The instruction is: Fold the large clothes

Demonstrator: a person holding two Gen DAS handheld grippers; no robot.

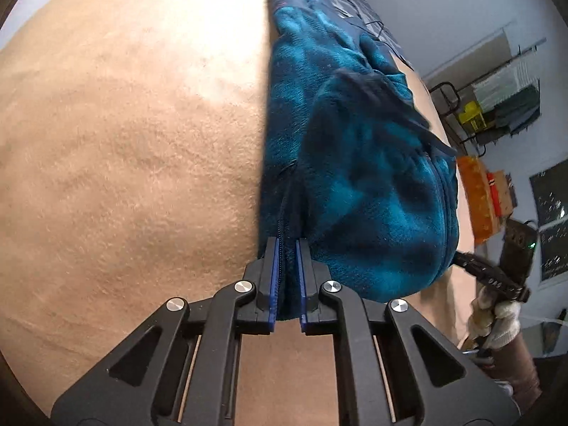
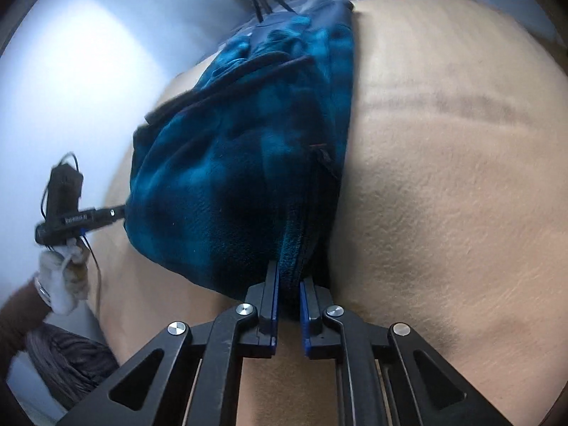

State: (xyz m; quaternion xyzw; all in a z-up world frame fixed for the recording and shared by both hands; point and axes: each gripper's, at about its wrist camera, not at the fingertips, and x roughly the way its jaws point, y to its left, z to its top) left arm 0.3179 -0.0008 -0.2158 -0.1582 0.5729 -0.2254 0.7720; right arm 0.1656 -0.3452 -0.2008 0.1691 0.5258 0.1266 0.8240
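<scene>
A teal and dark blue plaid fleece garment (image 1: 355, 177) lies bunched in a long heap on a tan blanket-covered surface (image 1: 124, 142). My left gripper (image 1: 287, 245) is shut on a zipper edge at the garment's near end. In the right wrist view the same garment (image 2: 220, 177) lies over the tan surface (image 2: 443, 195), and my right gripper (image 2: 289, 273) is shut on a thick fold of it. Each view shows the other gripper at the heap's far side, held by a white-gloved hand (image 1: 497, 319) (image 2: 60, 277), its tips buried in the fleece.
Past the surface's edge stand a metal rack with a yellow item (image 1: 472, 115) and an orange box (image 1: 475, 195). Black cables (image 1: 358, 10) and patterned fabric lie beyond the garment's far end. A dark ribbed cloth (image 2: 71, 358) sits low at left.
</scene>
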